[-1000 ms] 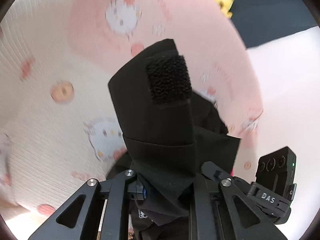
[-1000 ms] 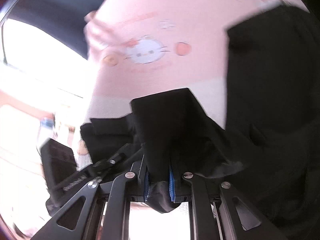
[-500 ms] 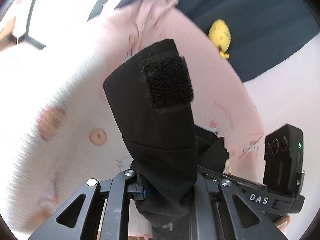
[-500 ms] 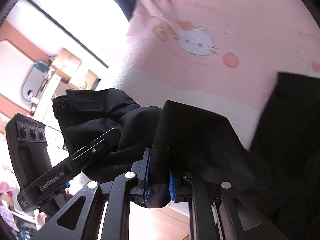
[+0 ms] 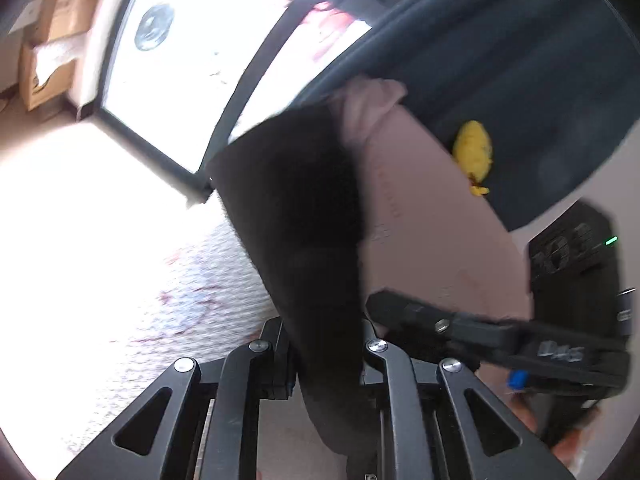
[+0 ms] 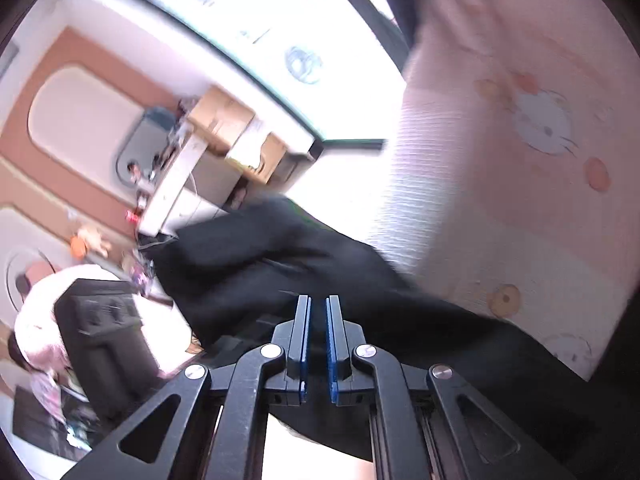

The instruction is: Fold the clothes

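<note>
Left-wrist view, L to R: cardboard boxes (image 5: 48,36) far left by a wall; bright window (image 5: 192,60) w/ dark frame behind, glare washing out the near-left. White ribbed bedding (image 5: 208,292) w/ faint red print below it. Centre: black garment (image 5: 304,232) rising as a tall blurred fold out of the left gripper (image 5: 326,360), jaws pressed together on the cloth, pads hidden under it. Right of the fold: pink blanket (image 5: 432,232), bunched at its far end. Further right, dark blue cover (image 5: 540,80) w/ small yellow toy (image 5: 474,152) lying on it at the blanket's edge. Near right: the other gripper's black body w/ camera block (image 5: 572,264), green light on.

Right-wrist view, L to R: person in pale pink top (image 6: 52,312) at far left, partly behind the other gripper's black block. Room clutter, boxes on a white shelf (image 6: 224,148) mid-left; window above. Centre: right gripper (image 6: 318,312), blue pads closing, almost together, only a thin slit showing between them; no cloth seen in the slit. Black garment (image 6: 256,264) draped just beyond and beneath the fingertips, running off to the near right; blurred. Right: pink-and-white blanket (image 6: 520,168) w/ cartoon cat faces and round orange motifs.
</note>
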The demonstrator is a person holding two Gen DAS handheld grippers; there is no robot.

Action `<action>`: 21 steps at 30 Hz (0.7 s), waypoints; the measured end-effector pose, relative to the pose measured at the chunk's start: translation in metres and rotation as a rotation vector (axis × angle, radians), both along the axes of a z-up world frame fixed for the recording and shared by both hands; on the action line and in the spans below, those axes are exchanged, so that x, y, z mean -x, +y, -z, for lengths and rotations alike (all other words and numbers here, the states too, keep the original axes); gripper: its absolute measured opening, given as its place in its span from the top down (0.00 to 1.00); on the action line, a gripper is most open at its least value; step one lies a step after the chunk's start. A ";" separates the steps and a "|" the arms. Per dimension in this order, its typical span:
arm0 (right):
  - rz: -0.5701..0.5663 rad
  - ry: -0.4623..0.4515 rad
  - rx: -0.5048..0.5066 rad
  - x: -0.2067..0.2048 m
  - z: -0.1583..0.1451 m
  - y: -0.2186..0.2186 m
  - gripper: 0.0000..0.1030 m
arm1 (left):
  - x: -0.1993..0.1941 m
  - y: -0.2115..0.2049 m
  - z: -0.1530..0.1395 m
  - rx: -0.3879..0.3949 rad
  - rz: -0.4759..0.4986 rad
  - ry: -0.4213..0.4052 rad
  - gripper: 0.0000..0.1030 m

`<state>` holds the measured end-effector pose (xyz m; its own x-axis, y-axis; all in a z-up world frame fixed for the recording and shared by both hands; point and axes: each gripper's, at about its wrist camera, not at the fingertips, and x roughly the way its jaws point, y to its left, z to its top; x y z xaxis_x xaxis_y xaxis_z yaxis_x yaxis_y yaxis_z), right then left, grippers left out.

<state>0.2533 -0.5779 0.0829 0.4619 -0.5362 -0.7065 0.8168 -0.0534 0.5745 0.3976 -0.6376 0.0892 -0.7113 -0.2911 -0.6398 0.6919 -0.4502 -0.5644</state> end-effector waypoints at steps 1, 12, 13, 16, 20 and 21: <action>-0.020 0.055 -0.015 -0.013 0.003 -0.011 0.95 | -0.003 -0.006 0.012 -0.018 -0.023 -0.026 0.87; 0.074 0.280 -0.215 0.048 0.107 -0.035 0.95 | -0.080 -0.005 0.059 -0.104 -0.131 -0.110 0.87; 0.090 0.276 -0.229 0.058 0.110 -0.027 0.95 | -0.074 -0.004 0.053 -0.103 -0.131 -0.116 0.87; 0.107 0.269 -0.256 0.077 0.117 -0.004 0.95 | -0.074 0.004 0.034 -0.088 -0.133 -0.134 0.86; 0.101 0.272 -0.317 0.089 0.129 0.022 0.88 | -0.111 0.019 0.027 -0.077 -0.164 -0.165 0.85; 0.110 0.265 -0.320 0.093 0.131 0.028 0.81 | -0.120 0.023 0.025 -0.079 -0.175 -0.172 0.84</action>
